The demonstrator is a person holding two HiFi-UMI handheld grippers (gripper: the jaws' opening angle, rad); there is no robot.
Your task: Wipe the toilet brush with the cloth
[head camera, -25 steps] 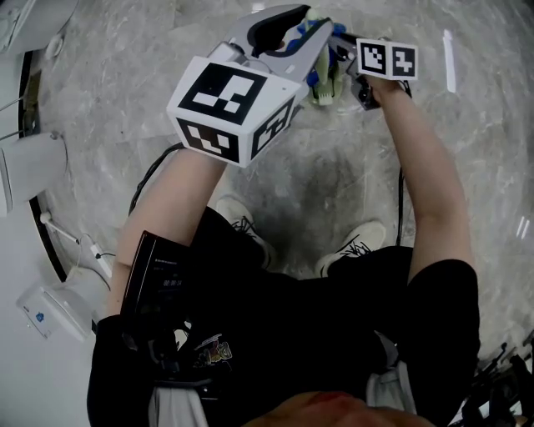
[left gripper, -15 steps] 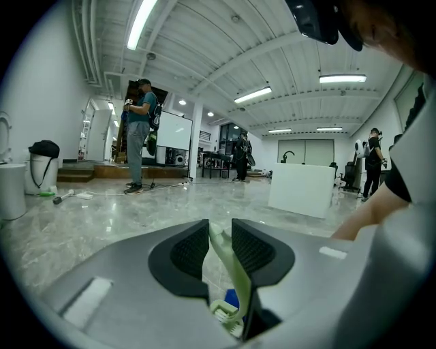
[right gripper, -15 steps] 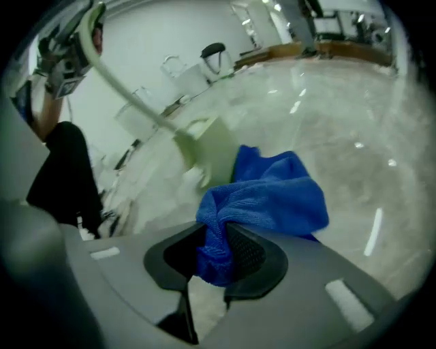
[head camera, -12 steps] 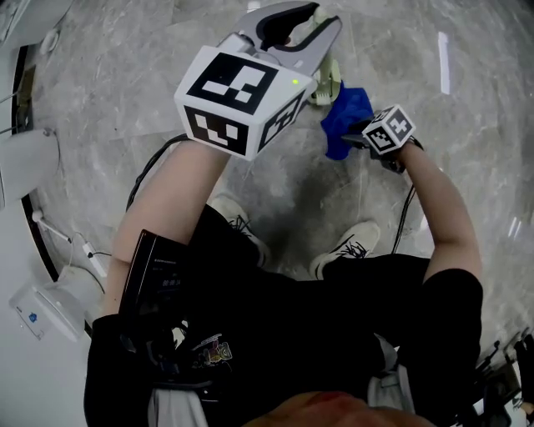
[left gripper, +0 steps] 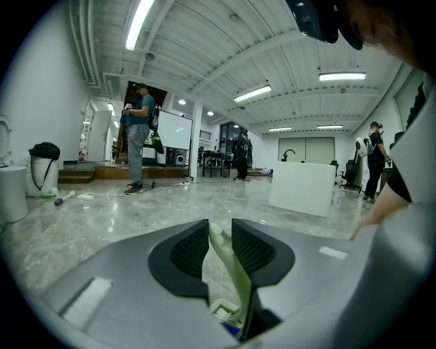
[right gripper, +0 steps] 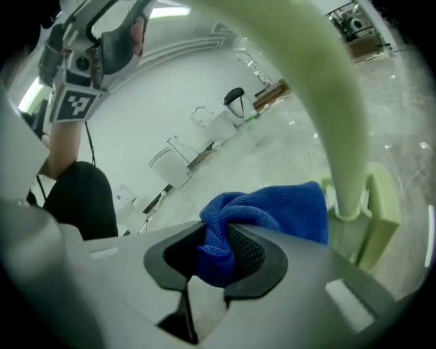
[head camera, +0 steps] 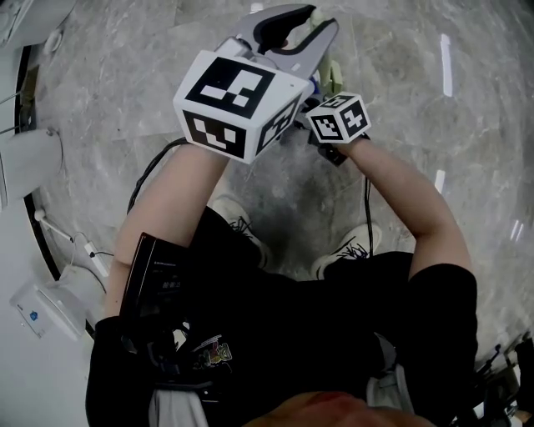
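My left gripper (left gripper: pixel 219 228) is shut on the pale green handle of the toilet brush (left gripper: pixel 230 262), which slants down between its pads to the brush head (left gripper: pixel 223 311). In the head view the left gripper (head camera: pixel 288 21) sits high and centre, and the toilet brush (head camera: pixel 334 78) shows just to its right. My right gripper (right gripper: pixel 219 253) is shut on a bunched blue cloth (right gripper: pixel 272 208). The cloth lies against the lower handle (right gripper: pixel 325 116), right above the brush head (right gripper: pixel 371 218). The right gripper's marker cube (head camera: pixel 338 118) sits tucked under the left gripper, which hides the right jaws.
White toilets (head camera: pixel 29 163) line the left wall over a grey marble floor. The person's shoes (head camera: pixel 242 225) and a black cable (head camera: pixel 154 171) are below the grippers. Farther off stand a white box (left gripper: pixel 301 187), a bin (left gripper: pixel 42 167) and people (left gripper: pixel 139 140).
The right gripper pulled the cloth off the brush, swung down to the right, then moved left under the left gripper and back against the brush. The left gripper and brush stayed put.
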